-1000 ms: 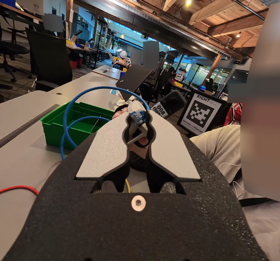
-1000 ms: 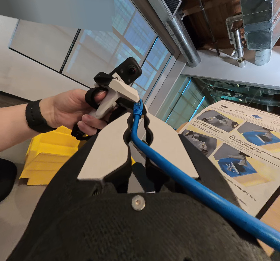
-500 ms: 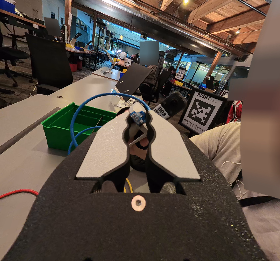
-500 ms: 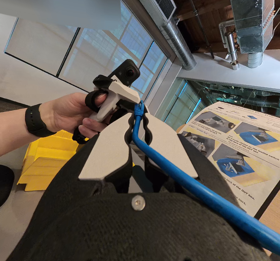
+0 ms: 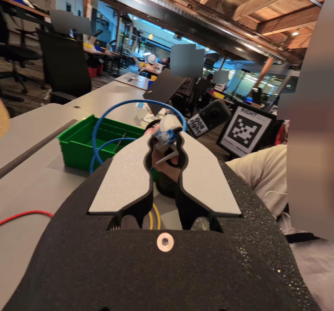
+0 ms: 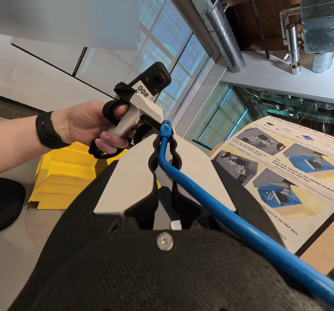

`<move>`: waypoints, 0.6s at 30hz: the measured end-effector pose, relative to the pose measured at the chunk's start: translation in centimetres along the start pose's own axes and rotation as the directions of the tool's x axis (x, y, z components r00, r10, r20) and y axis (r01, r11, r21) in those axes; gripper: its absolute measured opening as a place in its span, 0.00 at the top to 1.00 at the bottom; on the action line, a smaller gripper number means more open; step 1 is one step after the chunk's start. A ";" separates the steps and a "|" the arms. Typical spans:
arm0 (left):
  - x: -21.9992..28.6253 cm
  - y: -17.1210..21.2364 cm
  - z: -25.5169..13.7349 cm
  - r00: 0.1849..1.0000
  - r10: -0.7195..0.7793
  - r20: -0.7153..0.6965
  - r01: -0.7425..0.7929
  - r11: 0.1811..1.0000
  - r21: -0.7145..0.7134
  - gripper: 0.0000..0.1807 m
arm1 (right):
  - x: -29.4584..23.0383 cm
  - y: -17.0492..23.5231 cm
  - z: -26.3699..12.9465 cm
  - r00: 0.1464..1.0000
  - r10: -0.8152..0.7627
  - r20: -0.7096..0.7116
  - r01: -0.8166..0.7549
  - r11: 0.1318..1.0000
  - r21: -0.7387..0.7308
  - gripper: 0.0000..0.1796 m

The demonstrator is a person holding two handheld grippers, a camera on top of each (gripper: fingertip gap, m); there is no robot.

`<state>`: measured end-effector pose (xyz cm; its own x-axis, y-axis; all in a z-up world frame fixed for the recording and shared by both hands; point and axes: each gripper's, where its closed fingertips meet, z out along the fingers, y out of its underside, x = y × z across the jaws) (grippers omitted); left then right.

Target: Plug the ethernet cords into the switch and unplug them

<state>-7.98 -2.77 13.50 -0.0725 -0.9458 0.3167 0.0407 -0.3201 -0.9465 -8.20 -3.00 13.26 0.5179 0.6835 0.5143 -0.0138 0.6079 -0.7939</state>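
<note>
Here 1 blue cord (image 6: 213, 192), 2 grippers: right gripper (image 6: 165, 136) clamps plug end, left gripper (image 5: 165, 137) opp.

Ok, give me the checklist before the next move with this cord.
1. Right gripper clamped on the blue cord just behind the plug: ok.
2. Plug sits between the left gripper fingertips: ok.
3. Left gripper actually clamping the plug: cannot tell.
4. Cord has slack, looping loosely above the green bin: ok.
5. Switch in sight for aiming: not ok, neither view shows it.
6. Plug's latch tab orientation: cannot tell.
</note>
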 end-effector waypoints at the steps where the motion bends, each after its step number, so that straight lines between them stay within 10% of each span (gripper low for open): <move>1: -0.7 -0.2 -0.7 0.998 0.013 0.058 -0.014 1.000 0.004 0.86 | 0.3 -0.2 -0.2 1.000 -0.006 0.002 0.006 1.000 -0.001 0.94; 8: -7.5 7.6 -4.9 0.824 0.161 0.543 0.121 0.887 -0.446 0.84 | 0.4 -6.4 -4.3 0.972 -0.050 0.228 0.017 0.990 0.142 0.94; 12: -7.4 15.0 -1.5 0.863 0.073 0.499 0.329 0.668 -0.667 0.77 | -0.6 -9.7 -7.0 0.939 -0.143 0.313 0.087 0.979 0.187 0.94; 18: -15.1 18.2 -5.0 0.747 0.460 0.480 0.357 0.332 -0.873 0.66 | -0.2 -12.6 -9.7 0.931 -0.181 0.317 0.098 0.961 0.260 0.94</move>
<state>-11.14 5.93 -8.85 0.4431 -0.8803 -0.1694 -0.8825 -0.3952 -0.2548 0.17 -14.67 20.01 0.2141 0.6547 0.7249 -0.1855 0.7559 -0.6279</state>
